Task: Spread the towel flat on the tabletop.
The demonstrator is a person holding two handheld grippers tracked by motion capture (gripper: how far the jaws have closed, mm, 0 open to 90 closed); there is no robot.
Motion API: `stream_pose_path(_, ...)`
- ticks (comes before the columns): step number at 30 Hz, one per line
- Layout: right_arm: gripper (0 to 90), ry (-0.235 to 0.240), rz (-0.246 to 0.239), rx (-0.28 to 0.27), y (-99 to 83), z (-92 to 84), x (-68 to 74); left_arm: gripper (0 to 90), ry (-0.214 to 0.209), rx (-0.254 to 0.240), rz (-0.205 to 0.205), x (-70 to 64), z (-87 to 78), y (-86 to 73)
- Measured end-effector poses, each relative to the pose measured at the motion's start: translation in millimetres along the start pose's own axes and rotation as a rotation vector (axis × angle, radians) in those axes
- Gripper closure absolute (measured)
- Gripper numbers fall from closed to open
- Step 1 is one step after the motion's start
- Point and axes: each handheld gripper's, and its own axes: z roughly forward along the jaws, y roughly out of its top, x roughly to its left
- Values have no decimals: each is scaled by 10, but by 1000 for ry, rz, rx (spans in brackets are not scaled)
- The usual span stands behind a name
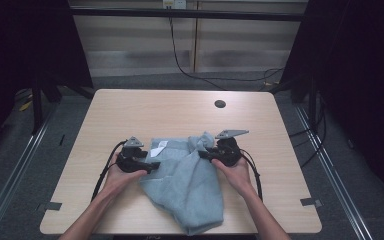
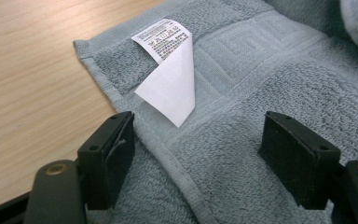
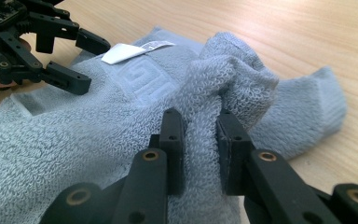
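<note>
A grey-blue towel (image 1: 190, 185) lies crumpled on the near half of the wooden table (image 1: 145, 110), one end hanging over the front edge. A white care label (image 2: 170, 79) is folded over near its left corner. My left gripper (image 2: 198, 135) is open, its jaws wide apart over the towel's hemmed edge (image 2: 182, 172) without pressing on it. It also appears at the upper left of the right gripper view as the left gripper (image 3: 91, 65). My right gripper (image 3: 200, 121) is shut on a raised bunch of towel (image 3: 228, 70), at the towel's upper right corner (image 1: 202, 142).
A round cable hole (image 1: 220, 104) sits in the table's far right part. Bare wood stretches behind the towel and to both sides. Dark cables (image 1: 180, 60) run over the floor beyond the far edge, and metal rails (image 1: 330, 165) flank the table.
</note>
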Motion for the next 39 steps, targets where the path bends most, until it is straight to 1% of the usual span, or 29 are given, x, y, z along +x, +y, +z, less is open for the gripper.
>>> stream_pose_path(1, 751, 3, -3, 6, -20, 17, -3, 372, 17, 7, 28, -35, 2, 2)
stream_pose_path(2, 750, 4, 6, 7, -27, 21, 1, 437, 26, 12, 47, -60, -1, 7)
stream_pose_path(3, 750, 4, 6, 7, -27, 21, 1, 437, 16, 21, 67, -91, -12, 11)
stream_pose_path(4, 750, 2, 6, 6, -31, 23, -3, 543, -6, 23, 87, -130, -19, 10)
stream_pose_path(5, 750, 5, 10, 6, -33, 13, -3, 682, -3, 26, 115, -169, -26, 11)
stream_pose_path(6, 750, 5, 10, 6, -33, 13, -3, 682, -8, 31, 127, -199, -30, 12)
stream_pose_path(7, 751, 5, 7, 6, -34, 5, -1, 709, -11, 32, 127, -206, -38, 15)
stream_pose_path(8, 750, 2, 4, 4, -34, -5, -1, 724, -25, 23, 105, -186, -48, 13)
stream_pose_path(10, 751, -3, -1, -1, -31, -38, -4, 738, -50, -1, 67, -128, -86, 19)
stream_pose_path(12, 751, -20, -5, -14, -14, -110, -12, 744, -74, -55, 8, -49, -182, 40)
stream_pose_path(13, 752, -26, -6, -27, -2, -160, -23, 746, -82, -80, -9, -12, -241, 50)
stream_pose_path(14, 753, -36, -6, -40, 13, -218, -36, 747, -78, -109, -29, 28, -320, 59)
stream_pose_path(15, 756, -58, -2, -71, 52, -351, -73, 749, -75, -125, -42, 51, -366, 62)
stream_pose_path(16, 756, -58, -2, -71, 52, -351, -73, 749, -66, -142, -52, 86, -428, 65)
stream_pose_path(17, 757, -74, -2, -91, 74, -418, -100, 751, -60, -162, -73, 117, -484, 65)
stream_pose_path(19, 761, -96, 12, -127, 121, -550, -150, 753, -44, -192, -89, 171, -596, 88)
stream_pose_path(22, 766, -123, 18, -174, 206, -710, -187, 754, -57, -269, -117, 214, -757, 163)
stream_pose_path(25, 768, -146, 4, -211, 350, -838, -179, 753, -53, -310, -116, 220, -890, 308)
stream_pose_path(28, 770, -166, -13, -262, 568, -967, -158, 753, -36, -363, -107, 225, -1037, 511)
stream_pose_path(29, 770, -173, -16, -280, 653, -1009, -149, 754, -27, -388, -106, 229, -1096, 591)
stream_pose_path(30, 771, -182, -23, -297, 744, -1053, -141, 754, -10, -424, -96, 232, -1174, 693)
stream_pose_path(31, 771, -193, -37, -325, 864, -1104, -131, 754, -2, -449, -86, 234, -1220, 755)
stream_pose_path(32, 771, -200, -43, -341, 937, -1137, -121, 753, 26, -485, -70, 231, -1299, 849)
stream_pose_path(33, 771, -205, -55, -375, 1050, -1196, -100, 753, 43, -518, -68, 219, -1345, 909)
stream_pose_path(35, 771, -210, -69, -422, 1168, -1268, -65, 749, 69, -546, -56, 190, -1389, 957)
stream_pose_path(36, 770, -212, -73, -442, 1201, -1286, -53, 747, 87, -544, -24, 164, -1372, 943)
stream_pose_path(37, 769, -214, -69, -443, 1194, -1278, -40, 741, 99, -534, -18, 147, -1341, 912)
stream_pose_path(38, 768, -217, -75, -431, 1166, -1255, -36, 737, 99, -514, -19, 137, -1276, 849)
stream_pose_path(39, 768, -220, -81, -407, 1093, -1207, -36, 736, 93, -488, -31, 136, -1192, 759)
